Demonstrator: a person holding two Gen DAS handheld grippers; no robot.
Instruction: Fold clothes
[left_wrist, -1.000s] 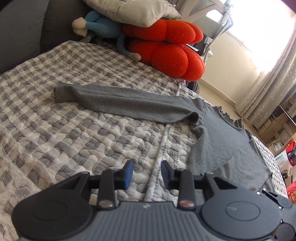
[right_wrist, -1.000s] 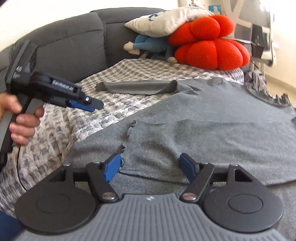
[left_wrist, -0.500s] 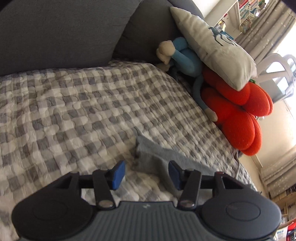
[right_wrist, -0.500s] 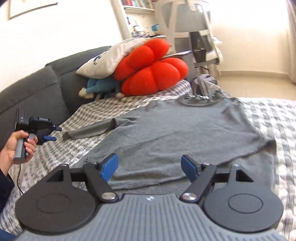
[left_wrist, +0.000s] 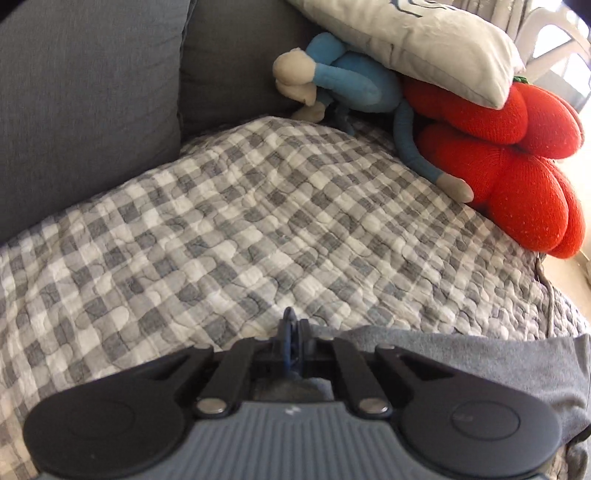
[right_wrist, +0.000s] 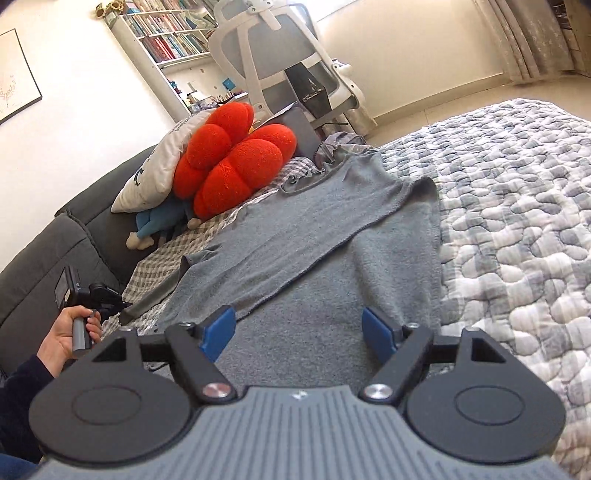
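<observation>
A grey long-sleeved top (right_wrist: 332, 236) lies spread on the checked quilt (right_wrist: 517, 192), its frilled neck toward the red cushion. One sleeve (right_wrist: 155, 299) runs out to the left. My left gripper (left_wrist: 293, 332) is shut on the end of that sleeve (left_wrist: 461, 362); the cuff itself is hidden under the fingers. It also shows in the right wrist view (right_wrist: 110, 299), held in a hand. My right gripper (right_wrist: 299, 328) is open, low over the top's bottom part, touching nothing I can see.
A red flower cushion (left_wrist: 517, 166), a blue plush toy (left_wrist: 354, 88) and a white pillow (left_wrist: 424, 40) are piled against the dark sofa back (left_wrist: 85, 92). A white office chair (right_wrist: 288, 70) and a bookshelf (right_wrist: 173, 40) stand beyond the bed.
My left gripper reached the sleeve end and closed on it. My right gripper swung right along the top's lower edge and stayed open.
</observation>
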